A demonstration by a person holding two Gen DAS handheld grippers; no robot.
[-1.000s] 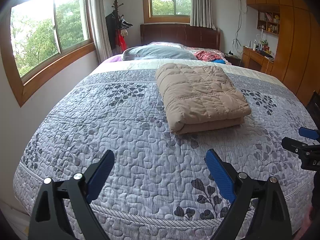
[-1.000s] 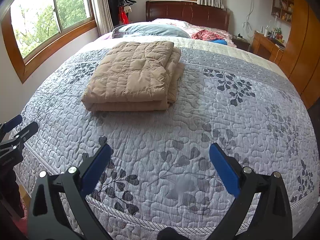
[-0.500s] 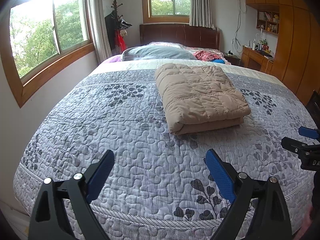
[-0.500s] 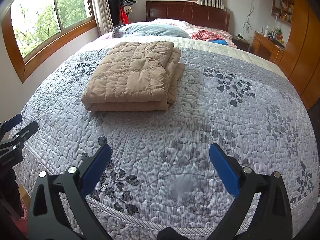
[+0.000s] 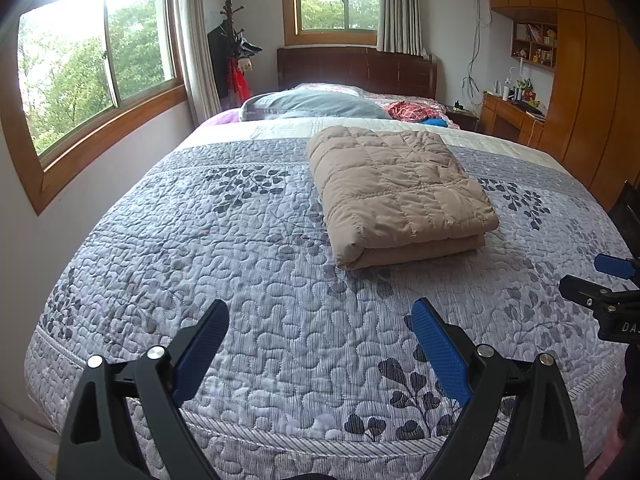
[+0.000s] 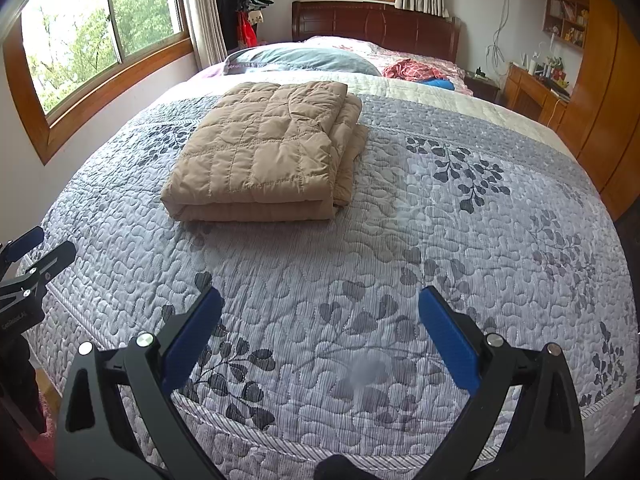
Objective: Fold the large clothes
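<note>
1. Left wrist view: left gripper [image 5: 320, 320] spread wide, empty, above quilt [image 5: 248, 280].
2. Right gripper [image 6: 320, 308] likewise spread, empty.
3. Folded jacket [image 5: 396, 192] mid-bed; pillow [image 5: 312, 106] beyond.

grey leaf-print quilt [image 5: 248, 264] covers bed; grey pillow [image 5: 316, 106] near headboard [image 5: 356, 68].

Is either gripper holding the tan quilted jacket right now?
No, the left gripper and right gripper are both open and empty above the bedspread, while the folded jacket lies farther up the bed.
</note>
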